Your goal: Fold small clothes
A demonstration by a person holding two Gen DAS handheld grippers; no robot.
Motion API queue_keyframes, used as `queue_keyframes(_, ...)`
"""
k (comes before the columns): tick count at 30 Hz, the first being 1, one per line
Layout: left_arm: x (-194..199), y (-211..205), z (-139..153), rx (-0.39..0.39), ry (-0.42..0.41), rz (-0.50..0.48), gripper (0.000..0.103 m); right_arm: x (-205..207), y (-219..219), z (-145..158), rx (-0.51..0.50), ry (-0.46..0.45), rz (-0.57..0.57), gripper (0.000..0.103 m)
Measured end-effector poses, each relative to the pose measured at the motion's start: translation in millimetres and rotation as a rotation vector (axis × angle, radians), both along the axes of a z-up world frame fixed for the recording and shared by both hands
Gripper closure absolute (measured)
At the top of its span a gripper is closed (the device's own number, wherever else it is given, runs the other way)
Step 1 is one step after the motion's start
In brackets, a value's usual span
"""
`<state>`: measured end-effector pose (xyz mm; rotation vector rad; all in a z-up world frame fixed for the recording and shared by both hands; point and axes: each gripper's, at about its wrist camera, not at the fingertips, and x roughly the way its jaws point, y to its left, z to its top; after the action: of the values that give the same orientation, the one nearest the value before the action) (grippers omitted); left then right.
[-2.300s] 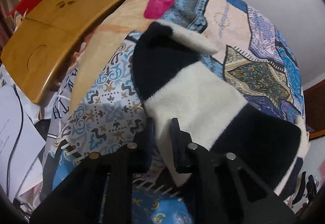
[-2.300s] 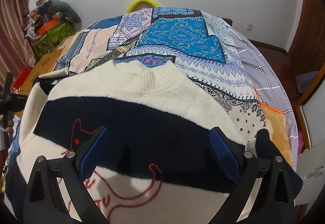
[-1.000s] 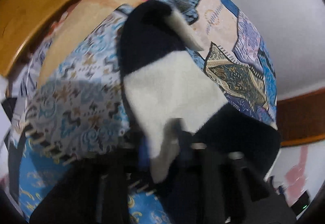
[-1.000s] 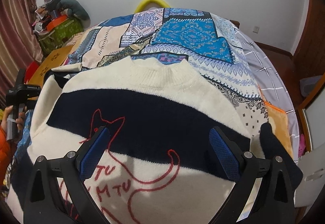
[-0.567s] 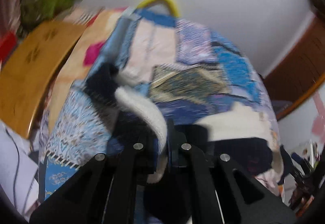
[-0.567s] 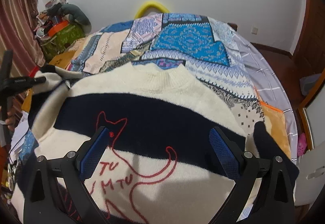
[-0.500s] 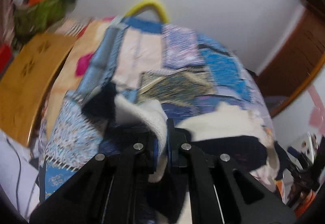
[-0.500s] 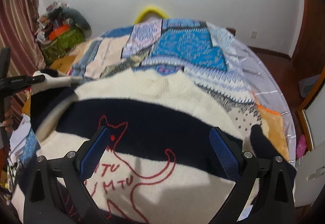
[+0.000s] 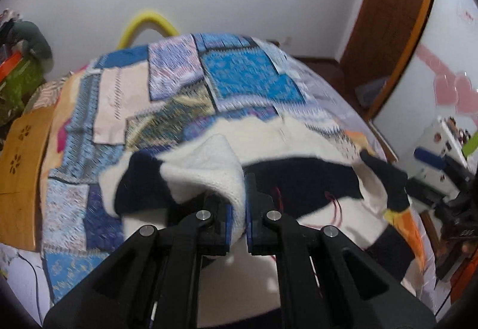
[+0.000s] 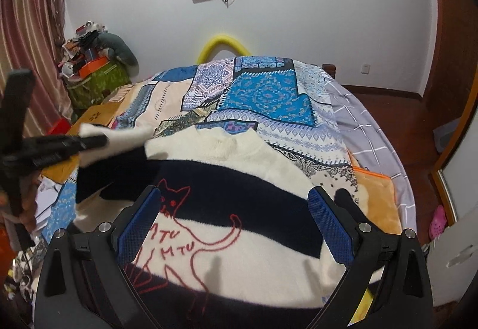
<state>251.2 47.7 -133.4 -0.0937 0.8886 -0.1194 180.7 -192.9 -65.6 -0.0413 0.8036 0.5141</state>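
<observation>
My left claw is clamped on the cream sleeve, lifted at frame centre. My right claw is spread wide, empty, over the sweater, which lies flat on the bed. Recommended: lay sleeve across chest w/o dragging the body; release only once flat.

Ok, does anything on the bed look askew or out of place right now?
Only the sweater's sleeve: the left claw pinches it and holds it lifted over the sweater, mid-fold rather than flat. The other sleeve lies out to the side. The right claw is open above the sweater.
</observation>
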Motion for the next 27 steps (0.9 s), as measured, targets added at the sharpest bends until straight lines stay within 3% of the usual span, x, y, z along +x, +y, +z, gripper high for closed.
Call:
queue_keyframes(8, -13, -30, -21, 0.022, 0.104, -0.05, 0.094, -12, -1, 5, 0.003, 0.004, 0.026, 0.005)
queue_keyframes(13, -27, -20, -10, 0.011, 0.083, -0.026, 0.057, -16, 11, 11, 0.009, -0.011, 0.053, 0.005)
queue_keyframes(16, -35, -6, 0, 0.036, 0.039, 0.021, 0.044, -15, 23, 12, 0.013, 0.007, 0.075, 0.005)
queue_keyframes(21, -52, 36, 7, 0.067, 0.004, 0.107, 0.037, -14, 55, 11, 0.001, 0.032, 0.136, 0.005)
queue_keyframes(27, -69, 83, -9, 0.08, 0.051, 0.209, 0.037, -13, 97, 9, -0.06, 0.007, 0.174, 0.005)
